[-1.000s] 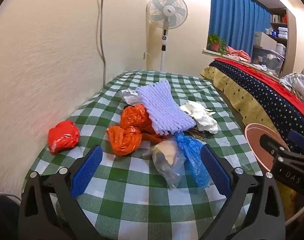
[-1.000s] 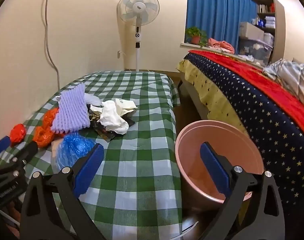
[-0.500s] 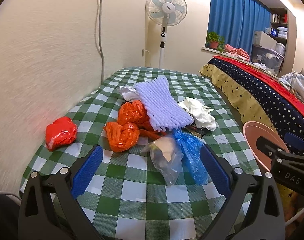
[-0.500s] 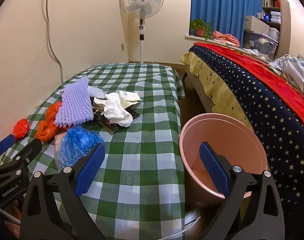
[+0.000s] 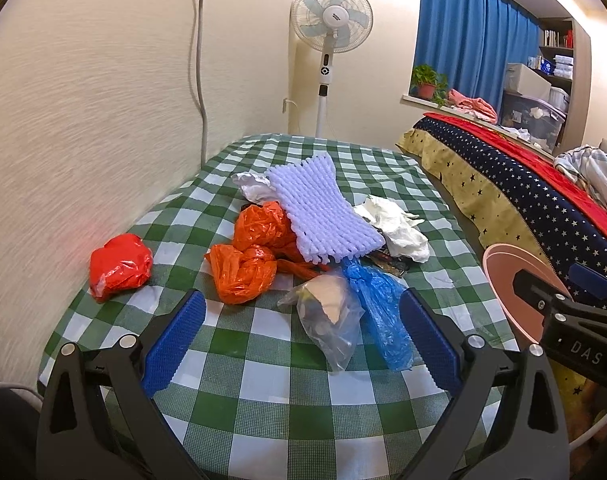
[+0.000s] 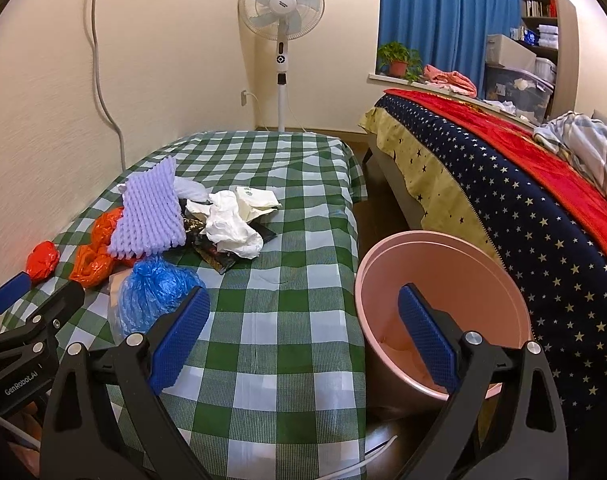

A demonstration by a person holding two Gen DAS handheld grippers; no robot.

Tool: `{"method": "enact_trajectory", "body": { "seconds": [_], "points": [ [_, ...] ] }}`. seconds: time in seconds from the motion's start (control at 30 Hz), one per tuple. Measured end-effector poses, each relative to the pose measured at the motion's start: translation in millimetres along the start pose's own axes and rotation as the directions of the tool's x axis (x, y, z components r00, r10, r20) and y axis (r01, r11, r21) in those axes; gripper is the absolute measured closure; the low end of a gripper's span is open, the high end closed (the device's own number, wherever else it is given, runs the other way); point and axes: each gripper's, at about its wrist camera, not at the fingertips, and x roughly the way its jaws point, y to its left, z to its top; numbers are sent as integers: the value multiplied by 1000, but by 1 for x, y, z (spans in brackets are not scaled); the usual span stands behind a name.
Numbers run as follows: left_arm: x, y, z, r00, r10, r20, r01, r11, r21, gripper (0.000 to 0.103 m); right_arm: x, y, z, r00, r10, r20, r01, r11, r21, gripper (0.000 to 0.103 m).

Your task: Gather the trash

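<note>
Left gripper (image 5: 301, 334): jaws spread wide, nothing held, above the near edge of the green-and-white checked tablecloth (image 5: 263, 400). Crumpled clear plastic bag (image 5: 329, 322) lies straight ahead between the finger lines, just beyond the tips, long axis running roughly toward the camera. Crinkled blue plastic bag (image 5: 379, 312) touches its right side.

Right gripper (image 6: 303, 342): jaws also wide, empty, straddling table edge and round pink plastic bin (image 6: 443, 280). Left gripper judged nearer the trash; bin sits to its right.

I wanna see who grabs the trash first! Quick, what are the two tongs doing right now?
Left tongs: open, holding nothing, over the checkered table.
Right tongs: open, holding nothing, by the pink bin.
</note>
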Motion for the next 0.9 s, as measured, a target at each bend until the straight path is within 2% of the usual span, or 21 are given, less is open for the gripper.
{"method": "enact_trajectory", "body": {
  "seconds": [0.6,0.7,0.9],
  "points": [
    [-1,-2,0,1000,-2,-2,2,1000,2,9,-1,1,0,1000,6,3,-6,1000,-2,15],
    [0,-2,0,1000,-3,-2,3,1000,-1,9,0,2,0,1000,16,-2,-16,1000,3,19],
    [0,-1,-2,1000,-4,-13,4,1000,-23,11,1,6,-1,995,102,6,-102,995,9,37]
  ]
}}
